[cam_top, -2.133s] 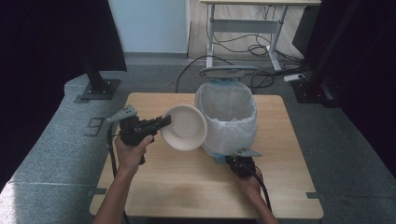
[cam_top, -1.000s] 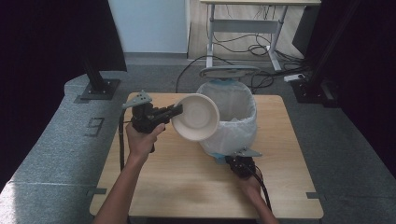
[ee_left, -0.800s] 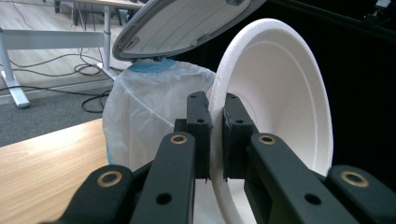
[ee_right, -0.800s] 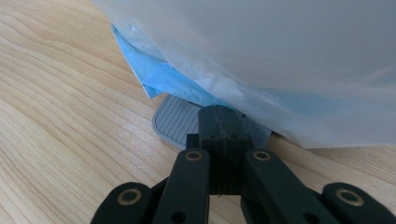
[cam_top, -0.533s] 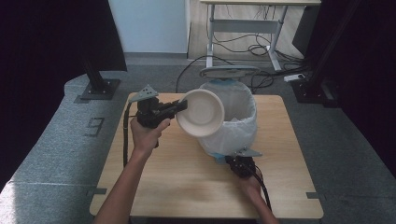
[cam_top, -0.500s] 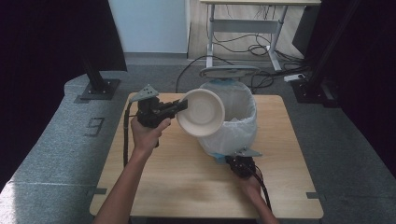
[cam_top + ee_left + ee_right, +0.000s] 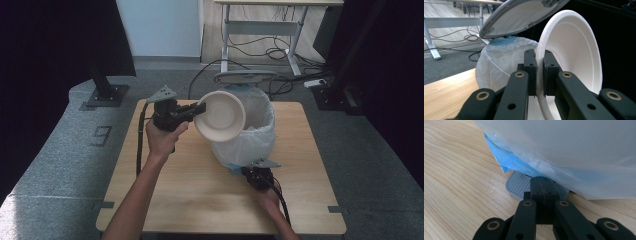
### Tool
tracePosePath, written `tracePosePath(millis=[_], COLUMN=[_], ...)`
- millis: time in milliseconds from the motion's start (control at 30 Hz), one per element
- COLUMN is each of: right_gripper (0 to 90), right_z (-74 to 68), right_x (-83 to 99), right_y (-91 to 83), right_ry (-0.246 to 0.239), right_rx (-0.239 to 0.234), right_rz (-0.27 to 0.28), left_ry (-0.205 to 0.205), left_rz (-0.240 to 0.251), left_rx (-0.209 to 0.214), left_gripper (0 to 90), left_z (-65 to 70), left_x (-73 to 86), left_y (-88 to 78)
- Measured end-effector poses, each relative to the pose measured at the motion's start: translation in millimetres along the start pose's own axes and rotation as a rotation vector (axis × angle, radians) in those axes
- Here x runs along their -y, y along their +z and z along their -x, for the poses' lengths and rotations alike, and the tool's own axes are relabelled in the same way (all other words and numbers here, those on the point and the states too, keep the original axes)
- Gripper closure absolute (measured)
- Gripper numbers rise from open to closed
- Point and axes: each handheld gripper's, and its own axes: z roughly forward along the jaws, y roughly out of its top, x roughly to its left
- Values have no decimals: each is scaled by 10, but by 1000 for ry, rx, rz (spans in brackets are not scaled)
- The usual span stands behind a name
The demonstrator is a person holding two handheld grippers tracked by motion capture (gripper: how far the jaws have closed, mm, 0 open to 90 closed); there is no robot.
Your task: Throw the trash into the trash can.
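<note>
While the left gripper [image 7: 539, 72] is pinching the rim of the white bowl [image 7: 220, 115] beside the bin [image 7: 250, 135], the right gripper [image 7: 541, 185], jaws pressed together, is pushing the pedal [image 7: 517, 185] just ahead.

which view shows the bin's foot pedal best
The right gripper view: the grey ribbed pedal lies close up under the bin liner, with the shut right gripper pressing on it. In the high view the right gripper covers it. The left gripper view looks elsewhere.
</note>
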Motion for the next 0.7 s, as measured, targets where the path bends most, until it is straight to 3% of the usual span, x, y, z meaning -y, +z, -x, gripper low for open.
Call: tracePosePath(millis=[233,700], right_gripper=[894,894], right_z=[3,4], right_x=[0,0], right_y=[0,-1], right_ry=[0,0], right_rx=[-2,-2], right_rz=[0,0], left_ry=[9,15], left_rz=[-10,-19], left_rx=[0,-8], left_gripper=[841,841], left_z=[25,39], left_x=[-28,-72], left_y=[134,252])
